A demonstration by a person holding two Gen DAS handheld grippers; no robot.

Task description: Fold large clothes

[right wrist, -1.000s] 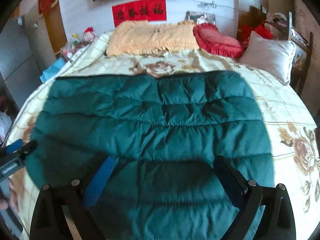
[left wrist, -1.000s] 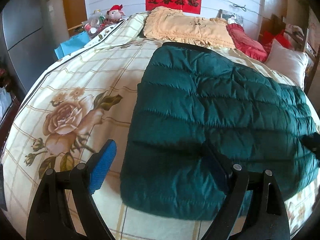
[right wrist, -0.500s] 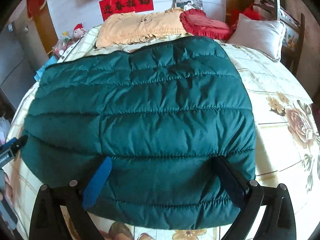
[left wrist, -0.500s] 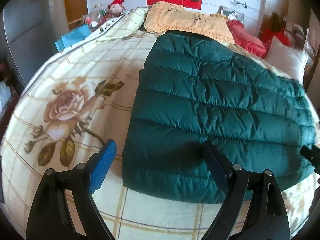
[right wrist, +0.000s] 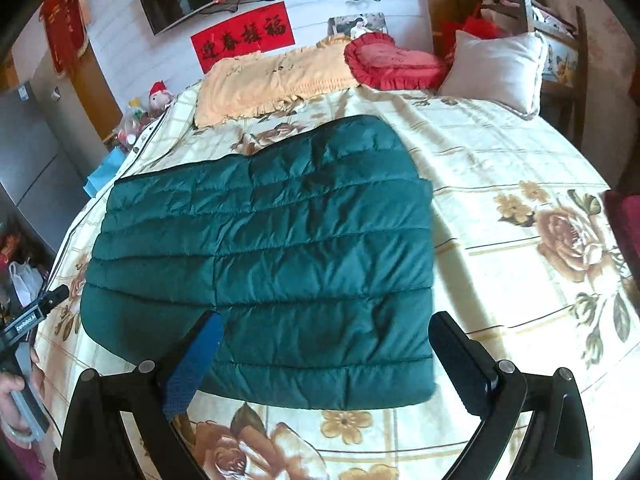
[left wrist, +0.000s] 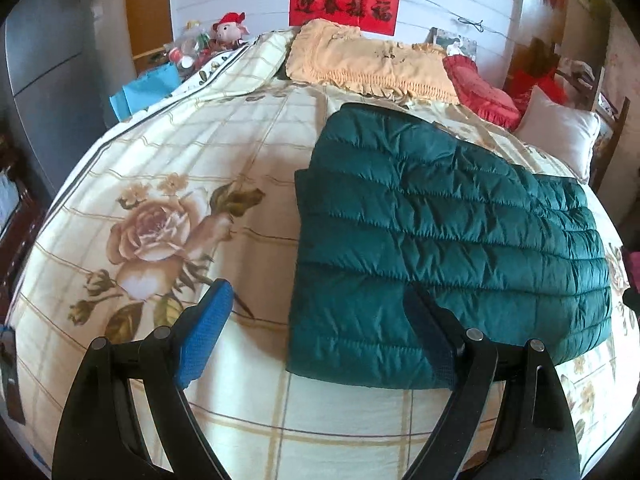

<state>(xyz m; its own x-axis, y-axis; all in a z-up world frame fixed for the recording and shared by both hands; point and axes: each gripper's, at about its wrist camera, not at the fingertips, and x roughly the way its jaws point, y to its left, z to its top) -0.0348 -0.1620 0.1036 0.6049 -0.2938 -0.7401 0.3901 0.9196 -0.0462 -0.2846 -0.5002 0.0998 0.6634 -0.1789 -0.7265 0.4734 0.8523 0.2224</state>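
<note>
Both my tools, left tool [left wrist: 316, 328] and right tool [right wrist: 326, 356], spread wide, gripping nothing; dark-green quilted puffy down jacket [right wrist: 264, 256] folded rectangular, flat on floral-print checked bedsheet [left wrist: 168, 184].

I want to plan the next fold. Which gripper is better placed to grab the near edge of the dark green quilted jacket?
Probably the right gripper: open, straddling the dark green quilted jacket. The left gripper, also open, sits off its corner.
</note>
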